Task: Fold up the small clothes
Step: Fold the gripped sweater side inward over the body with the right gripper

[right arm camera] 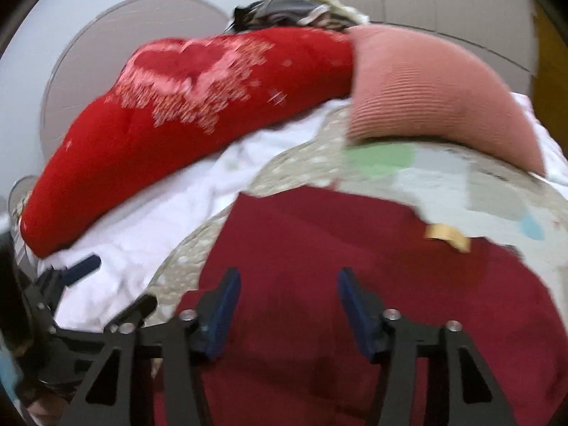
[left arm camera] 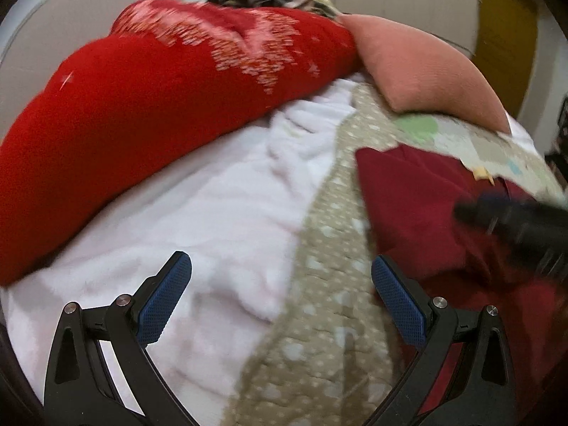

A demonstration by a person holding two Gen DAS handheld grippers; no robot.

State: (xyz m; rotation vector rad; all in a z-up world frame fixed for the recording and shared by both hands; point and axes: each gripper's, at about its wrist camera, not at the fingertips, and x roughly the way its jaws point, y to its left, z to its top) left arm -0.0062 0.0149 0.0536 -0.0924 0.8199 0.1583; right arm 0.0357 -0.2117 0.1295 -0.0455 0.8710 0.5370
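Left gripper (left arm camera: 282, 284): jaws wide apart, nothing between them — it hangs over the white blanket (left arm camera: 198, 220) and the edge of the dotted beige quilt (left arm camera: 330, 284).
Right gripper (right arm camera: 289, 301): jaws spread fairly wide, nothing gripped; it sits above the dark red garment (right arm camera: 319, 266).
Dark red garment: lies spread on the dotted quilt, on the right side of the bed; a small yellow tag (right arm camera: 449, 236) shows near its far edge.
Bright red pillow (left arm camera: 142, 113): long, with a pale pattern, lying across the far side on the white blanket.
Pink cushion (right arm camera: 433, 106): just beside the red pillow's right end, resting on the quilt.
Pile of clothes (right arm camera: 301, 10): behind the pillow — blurred, probably several mixed pieces.
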